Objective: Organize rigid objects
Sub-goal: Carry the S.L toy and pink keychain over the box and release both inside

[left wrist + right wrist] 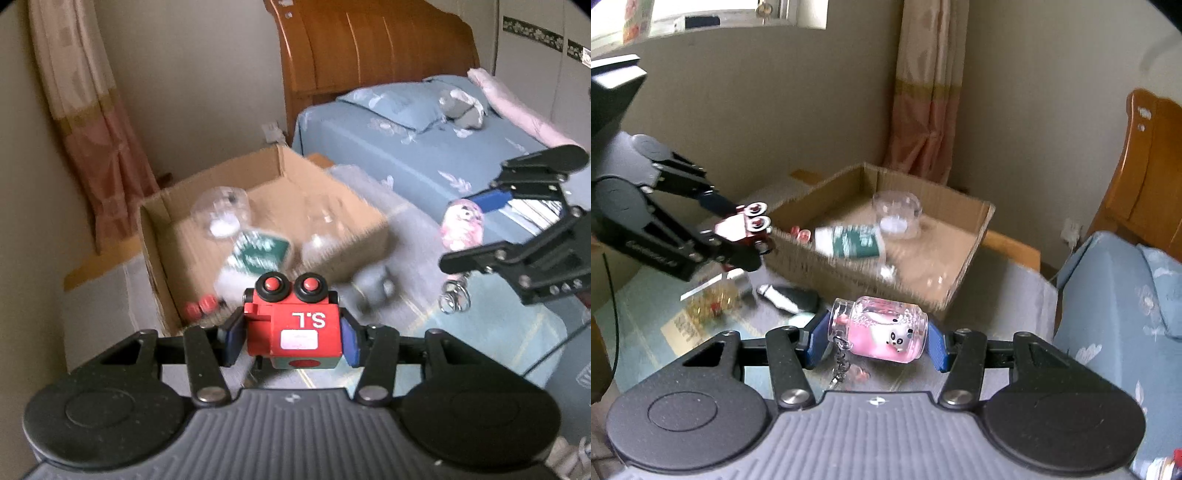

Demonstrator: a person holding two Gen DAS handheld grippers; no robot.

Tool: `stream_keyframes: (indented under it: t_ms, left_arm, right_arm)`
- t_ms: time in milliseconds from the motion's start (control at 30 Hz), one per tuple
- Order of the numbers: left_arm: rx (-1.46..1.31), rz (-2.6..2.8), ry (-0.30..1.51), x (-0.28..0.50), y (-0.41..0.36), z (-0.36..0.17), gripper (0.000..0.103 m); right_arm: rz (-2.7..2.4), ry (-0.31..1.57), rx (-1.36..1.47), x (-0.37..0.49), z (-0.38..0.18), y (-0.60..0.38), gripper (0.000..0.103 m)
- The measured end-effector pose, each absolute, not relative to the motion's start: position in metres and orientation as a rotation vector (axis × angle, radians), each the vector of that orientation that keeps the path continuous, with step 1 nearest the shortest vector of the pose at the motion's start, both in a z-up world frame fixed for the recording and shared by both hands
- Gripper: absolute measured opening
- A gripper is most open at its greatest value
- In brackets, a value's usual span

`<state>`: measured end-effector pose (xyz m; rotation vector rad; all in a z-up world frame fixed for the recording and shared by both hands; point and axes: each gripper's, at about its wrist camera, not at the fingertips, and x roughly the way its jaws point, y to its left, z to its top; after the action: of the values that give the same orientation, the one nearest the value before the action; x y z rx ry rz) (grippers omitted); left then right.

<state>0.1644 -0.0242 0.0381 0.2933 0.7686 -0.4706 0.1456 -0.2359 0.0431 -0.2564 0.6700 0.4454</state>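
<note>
My left gripper (293,338) is shut on a red toy truck (293,332) with black wheels and the white letters "S.L", held upside down above the table. The same truck (742,229) shows at the left of the right wrist view, in the left gripper (738,236). My right gripper (879,336) is shut on a small pink bottle keychain (882,330) with a cartoon animal and a dangling metal chain; this bottle (461,225) also appears at the right of the left wrist view. An open cardboard box (280,166) (982,229) lies ahead of both.
In the box lie a clear plastic cup (897,212), a green-and-white tube (853,242) and small red caps (201,306). On the table sit a dark oblong object (792,295) and a gold trinket (709,301). A blue bed (406,147) with a wooden headboard stands to the right.
</note>
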Motion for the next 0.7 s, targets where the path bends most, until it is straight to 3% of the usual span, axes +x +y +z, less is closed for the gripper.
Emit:
stream_keyframes:
  t_ms: [300, 600, 700]
  left_arm:
    - [0.298, -0.405, 0.733, 0.235, -0.023, 0.048, 0.050]
    - [0.295, -0.310, 0.763, 0.303, -0.017, 0.024, 0.050]
    - [0.259, -0.270, 0.781, 0.318, -0.010, 0.013, 0.064]
  right_arm:
    - [0.437, 0.634, -0.265, 0.185, 0.072, -0.230, 0.059]
    - [0.418, 0.633, -0.247, 0.225, 0.084, -0.229, 0.059]
    - [0.412, 0.635, -0.239, 0.233, 0.082, -0.227, 0.059]
